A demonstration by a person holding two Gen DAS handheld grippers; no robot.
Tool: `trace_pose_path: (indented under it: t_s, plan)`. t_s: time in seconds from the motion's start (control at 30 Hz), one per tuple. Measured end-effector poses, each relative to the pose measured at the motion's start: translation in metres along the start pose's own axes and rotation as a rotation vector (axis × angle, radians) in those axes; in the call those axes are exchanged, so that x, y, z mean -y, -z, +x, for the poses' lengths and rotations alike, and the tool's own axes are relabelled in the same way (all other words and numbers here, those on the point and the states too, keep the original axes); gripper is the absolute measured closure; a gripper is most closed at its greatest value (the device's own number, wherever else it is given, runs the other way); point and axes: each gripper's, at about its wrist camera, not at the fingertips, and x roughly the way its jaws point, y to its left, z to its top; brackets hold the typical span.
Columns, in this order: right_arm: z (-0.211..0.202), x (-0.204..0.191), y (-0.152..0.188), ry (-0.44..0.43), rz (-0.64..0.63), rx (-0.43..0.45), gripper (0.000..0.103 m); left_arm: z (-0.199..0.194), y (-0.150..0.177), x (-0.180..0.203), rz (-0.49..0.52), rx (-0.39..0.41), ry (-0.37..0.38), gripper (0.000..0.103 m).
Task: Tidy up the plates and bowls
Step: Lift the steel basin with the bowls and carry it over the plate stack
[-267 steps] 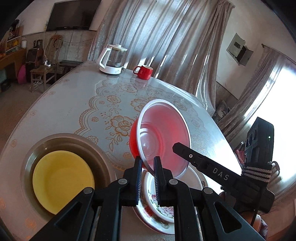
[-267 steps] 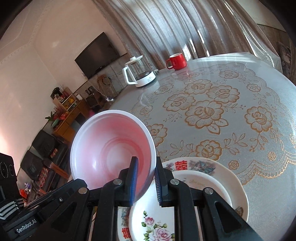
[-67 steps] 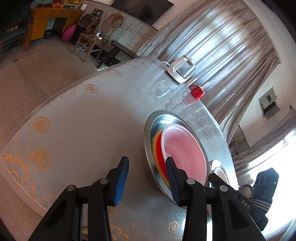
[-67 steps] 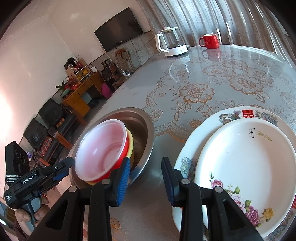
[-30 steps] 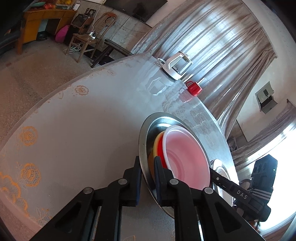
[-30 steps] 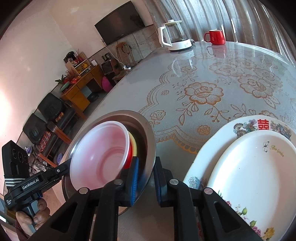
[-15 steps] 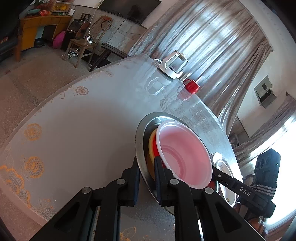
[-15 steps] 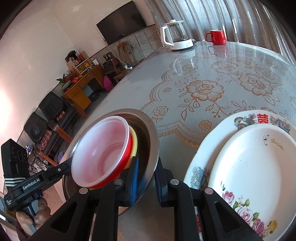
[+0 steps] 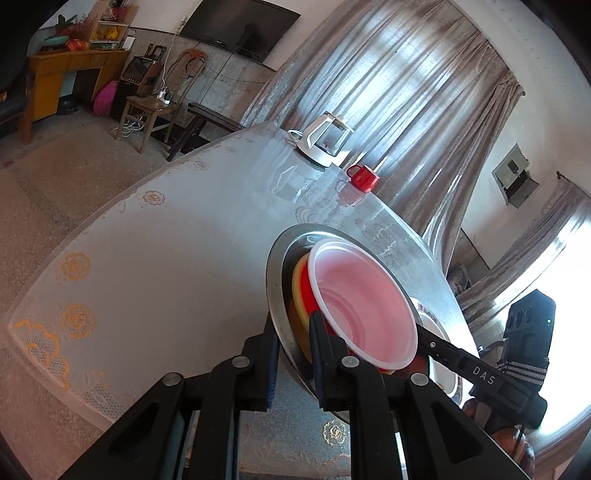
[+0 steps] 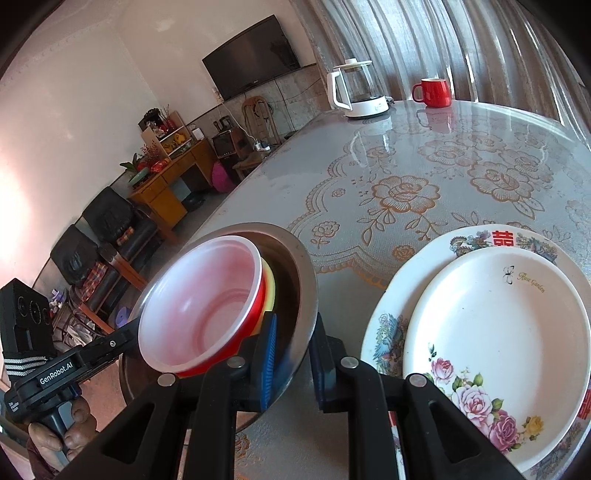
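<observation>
- Left wrist view: We see a round table (image 9: 177,258) under a glossy cloth with gold flower prints; a white kettle (image 9: 325,146) and a red mug (image 9: 364,178) stand at its far edge before grey curtains (image 9: 391,96). A dark television (image 9: 240,27) hangs on the far wall, with a wooden cabinet (image 9: 70,79) at far left.
- Near us, right of centre, a steel basin (image 9: 275,291) holds a yellow bowl (image 9: 297,284), a red bowl (image 9: 307,295) and, innermost, a translucent pink bowl (image 9: 365,306), all tilted.
- Our left gripper (image 9: 293,354) is clamped on the basin's near rim, one finger outside, one inside. The right gripper (image 9: 476,373) reaches in from the right.
- Right wrist view: The same floral cloth runs to the kettle (image 10: 356,90) and mug (image 10: 434,92) at the far side; dark armchairs (image 10: 107,225) line the left wall.
- The basin (image 10: 306,273) sits near left with the pink bowl (image 10: 207,302) nested in red (image 10: 255,306) and yellow (image 10: 271,286). To its right a small rose-printed plate (image 10: 495,325) lies on a larger flowered plate (image 10: 388,332).
- Our right gripper (image 10: 290,354) pinches the basin's rim; the left gripper (image 10: 88,354) meets the opposite rim.
</observation>
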Motion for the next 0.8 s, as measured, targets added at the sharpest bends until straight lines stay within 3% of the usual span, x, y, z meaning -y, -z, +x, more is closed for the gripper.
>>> trace_pose_path:
  t_s: [0.3, 0.8]
  plan:
    - [-0.043, 0.012, 0.003, -0.006, 0.037, 0.076, 0.086, -0.006, 0.002, 0.032, 0.061, -0.003, 0.048, 0.087]
    - [-0.120, 0.046, 0.011, 0.063, 0.085, 0.212, 0.086, 0.008, -0.001, 0.107, 0.189, -0.041, 0.156, 0.086]
